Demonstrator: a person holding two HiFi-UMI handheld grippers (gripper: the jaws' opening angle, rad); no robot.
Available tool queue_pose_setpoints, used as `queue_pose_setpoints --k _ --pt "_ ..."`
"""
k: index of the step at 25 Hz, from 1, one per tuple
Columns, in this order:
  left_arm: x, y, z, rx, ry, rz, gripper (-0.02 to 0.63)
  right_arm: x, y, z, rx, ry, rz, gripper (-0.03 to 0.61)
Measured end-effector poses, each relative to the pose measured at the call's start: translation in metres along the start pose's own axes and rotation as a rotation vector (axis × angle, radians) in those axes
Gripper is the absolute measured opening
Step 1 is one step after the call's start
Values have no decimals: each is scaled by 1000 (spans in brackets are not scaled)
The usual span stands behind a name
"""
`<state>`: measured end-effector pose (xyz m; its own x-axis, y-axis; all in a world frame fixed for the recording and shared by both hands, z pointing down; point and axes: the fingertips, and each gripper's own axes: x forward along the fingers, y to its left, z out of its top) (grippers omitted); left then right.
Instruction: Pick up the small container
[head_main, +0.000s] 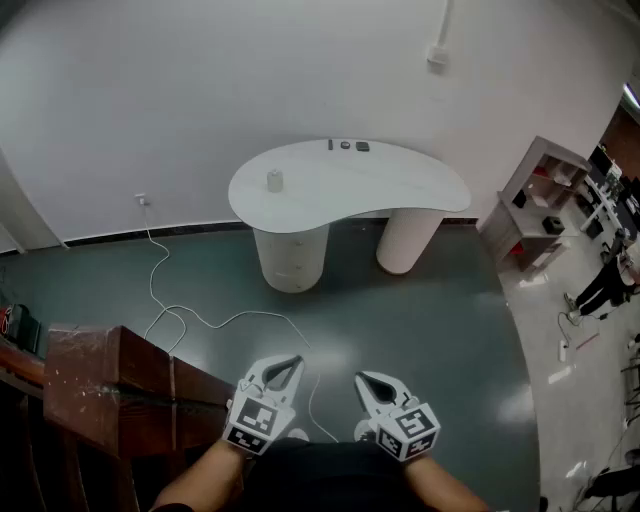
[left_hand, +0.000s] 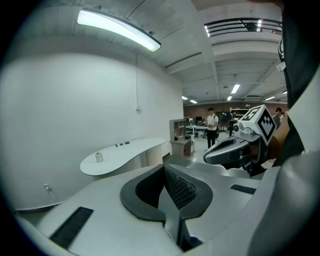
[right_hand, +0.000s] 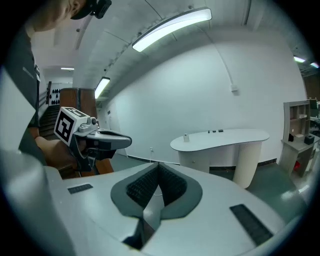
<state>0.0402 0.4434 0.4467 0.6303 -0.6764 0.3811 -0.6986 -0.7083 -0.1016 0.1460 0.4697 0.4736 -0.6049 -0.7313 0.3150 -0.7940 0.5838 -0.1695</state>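
The small container (head_main: 274, 181), a little white pot, stands on the left end of a white curved table (head_main: 400, 190) against the far wall. It shows small in the left gripper view (left_hand: 99, 156) and in the right gripper view (right_hand: 186, 137). Both grippers are held low near my body, far from the table, across a stretch of green floor. My left gripper (head_main: 283, 362) (left_hand: 165, 169) is shut, its ribbed pads meeting with nothing between them. My right gripper (head_main: 366, 380) (right_hand: 159, 166) is shut too and holds nothing.
Three small dark items (head_main: 346, 146) lie at the table's back edge. A brown wooden cabinet (head_main: 110, 385) stands close on my left. A white cable (head_main: 200, 320) trails over the floor from a wall socket (head_main: 141, 200). A shelf unit (head_main: 545, 200) stands at the right.
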Motion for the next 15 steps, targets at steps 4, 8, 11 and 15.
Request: queue_pose_setpoints --k 4,8,11,15 --pt "-5 3 -1 4 -7 2 15 4 6 0 3 -2 0 -3" --pt "-10 6 -4 -2 -18 -1 15 9 14 0 10 -3 -7 -3" --pt "-14 5 -9 -3 -19 -22 15 13 20 -1 20 -11 -19 -3" --pt "-16 4 -18 7 -12 -51 15 17 30 -6 30 -4 -29 -3"
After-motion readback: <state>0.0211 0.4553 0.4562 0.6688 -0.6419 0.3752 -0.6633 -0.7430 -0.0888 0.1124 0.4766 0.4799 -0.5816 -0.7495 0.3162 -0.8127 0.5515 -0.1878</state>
